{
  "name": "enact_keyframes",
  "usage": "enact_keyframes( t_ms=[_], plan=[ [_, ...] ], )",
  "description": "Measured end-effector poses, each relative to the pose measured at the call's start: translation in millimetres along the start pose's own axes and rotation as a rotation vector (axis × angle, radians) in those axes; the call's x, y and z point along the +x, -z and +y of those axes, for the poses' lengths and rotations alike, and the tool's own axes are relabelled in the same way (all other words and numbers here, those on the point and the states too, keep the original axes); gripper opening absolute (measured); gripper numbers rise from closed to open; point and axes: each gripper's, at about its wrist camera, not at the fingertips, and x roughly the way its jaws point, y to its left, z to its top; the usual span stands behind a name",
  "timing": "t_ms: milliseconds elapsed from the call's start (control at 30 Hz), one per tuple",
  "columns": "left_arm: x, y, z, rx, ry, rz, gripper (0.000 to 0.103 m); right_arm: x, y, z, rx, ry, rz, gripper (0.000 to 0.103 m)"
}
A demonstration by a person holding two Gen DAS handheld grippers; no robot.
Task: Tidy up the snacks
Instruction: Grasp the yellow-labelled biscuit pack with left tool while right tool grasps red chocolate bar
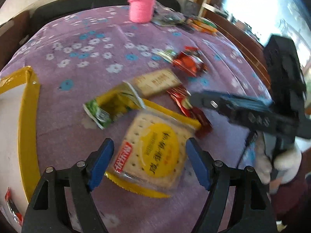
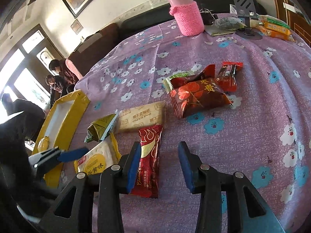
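Note:
My left gripper (image 1: 149,159) is open, its jaws on either side of a square cracker pack with a yellow disc (image 1: 153,153); it also shows in the right wrist view (image 2: 97,162). My right gripper (image 2: 159,162) is open over a long red wafer bar (image 2: 148,161), which lies by its left finger. Other snacks lie on the purple flowered cloth (image 2: 243,116): a green-yellow pack (image 2: 100,129), a beige biscuit pack (image 2: 142,118), a big red pack (image 2: 196,97), a small red pack (image 2: 229,75). A yellow-rimmed white box (image 2: 58,116) stands at the left.
A pink knit-sleeved bottle (image 2: 187,13) stands at the table's far side, with a phone stand (image 2: 245,9) and orange packs (image 2: 276,29) to its right. People (image 2: 58,77) are in the room beyond the table's left edge.

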Motion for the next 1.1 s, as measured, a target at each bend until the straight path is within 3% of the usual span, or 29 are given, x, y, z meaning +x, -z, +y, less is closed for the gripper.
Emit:
enact_keyframes(
  t_ms=[233,433,500,1100],
  plan=[
    [7,3,-10,0.02,-0.046,0.011,0.076,0,2,5,-0.013,0.009,-0.008,0.046],
    [16,4,-30,0.114,-0.165,-0.02,0.077,1,2,9,-0.03,0.011,-0.012,0.052],
    [14,4,-27,0.088,-0.146,-0.023,0.069,2,2,11,-0.042,0.018,-0.013,0.053],
    [-44,41,20,-0.176,-0.101,-0.128,0.068,10,9,33,-0.161,0.074,-0.01,0.059]
  ],
)
